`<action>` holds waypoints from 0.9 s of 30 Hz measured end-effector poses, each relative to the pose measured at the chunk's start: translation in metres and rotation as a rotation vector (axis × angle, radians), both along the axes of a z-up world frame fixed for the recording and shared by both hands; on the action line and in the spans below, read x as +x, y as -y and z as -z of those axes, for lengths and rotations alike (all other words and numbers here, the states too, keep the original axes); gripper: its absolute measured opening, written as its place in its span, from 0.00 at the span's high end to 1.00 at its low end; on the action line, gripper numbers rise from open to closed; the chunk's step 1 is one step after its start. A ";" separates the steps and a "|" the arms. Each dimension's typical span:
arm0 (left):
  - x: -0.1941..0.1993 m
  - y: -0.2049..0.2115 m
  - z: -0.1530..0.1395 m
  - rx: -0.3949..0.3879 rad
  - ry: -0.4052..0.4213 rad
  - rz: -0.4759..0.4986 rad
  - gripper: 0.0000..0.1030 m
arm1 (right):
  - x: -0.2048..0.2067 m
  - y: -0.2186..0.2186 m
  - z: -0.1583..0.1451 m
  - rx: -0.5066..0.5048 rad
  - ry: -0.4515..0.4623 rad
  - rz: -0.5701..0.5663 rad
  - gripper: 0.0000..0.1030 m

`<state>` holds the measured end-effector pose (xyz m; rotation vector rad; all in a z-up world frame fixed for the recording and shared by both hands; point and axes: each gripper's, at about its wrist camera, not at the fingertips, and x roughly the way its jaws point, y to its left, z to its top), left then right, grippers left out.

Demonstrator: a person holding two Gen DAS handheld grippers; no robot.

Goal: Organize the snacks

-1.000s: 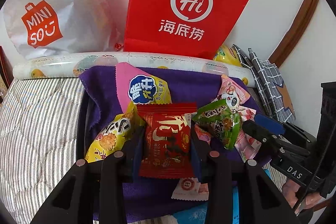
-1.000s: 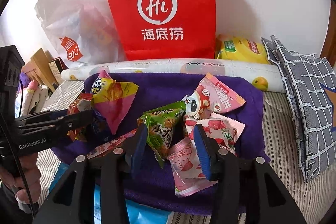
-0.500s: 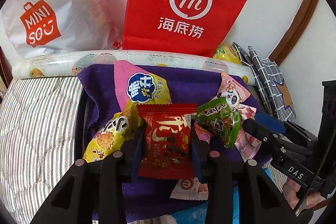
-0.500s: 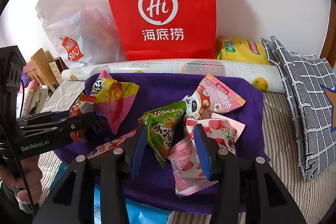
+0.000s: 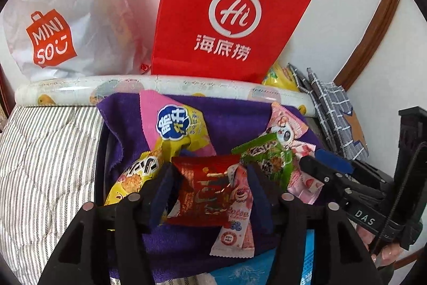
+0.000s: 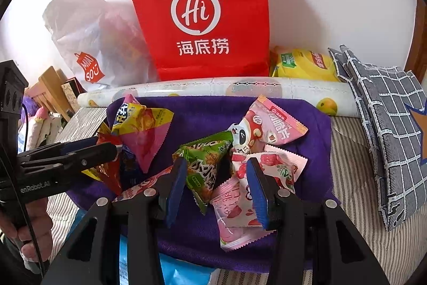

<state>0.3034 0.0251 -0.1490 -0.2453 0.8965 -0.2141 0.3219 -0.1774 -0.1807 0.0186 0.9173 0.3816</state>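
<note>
Against a white wall, on a striped bed cover (image 5: pixel 45 151), a purple cloth (image 6: pixel 202 114) carries a loose heap of snack packets, with a patterned roll (image 6: pixel 240 90) lying along its far edge. Behind it stand a red paper bag (image 6: pixel 200 18) printed "Hi" and 海底捞, and a white plastic bag (image 5: pixel 61 26) marked "MINISO".

The left gripper (image 5: pixel 210 186) has its jaws closed on a red packet (image 5: pixel 205 183) at the near side of the heap; its lettering is too crumpled to read. The right gripper (image 6: pixel 216 183) holds its jaws apart and gripping nothing, with a green packet (image 6: pixel 205 162) between them and a pink strawberry packet (image 6: pixel 267 164) at the right jaw.

Judging by the jumble, sorting has barely begun: a pink-and-yellow packet (image 5: pixel 176 124) with blue characters, a yellow packet (image 5: pixel 133 178), a pink panda packet (image 6: pixel 267 124) and a pale pink bear sachet (image 5: pixel 237 207) lie overlapping on the cloth, and no packet can be seen in either bag. A yellow pack (image 6: pixel 301 63) sits by the wall beside grey checked fabric (image 6: pixel 387 108). The grippers' housings read "DAS" and "enRobot.AI".
</note>
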 end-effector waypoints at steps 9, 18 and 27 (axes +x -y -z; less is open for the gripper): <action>-0.004 -0.001 -0.009 0.006 0.020 -0.007 0.40 | -0.002 0.002 -0.002 -0.006 0.021 0.008 0.50; -0.014 0.001 -0.027 0.077 0.043 -0.026 0.40 | -0.014 0.015 -0.028 0.027 0.064 0.072 0.49; -0.050 0.001 -0.044 0.103 0.052 -0.048 0.36 | -0.064 0.029 -0.073 0.007 0.119 0.136 0.37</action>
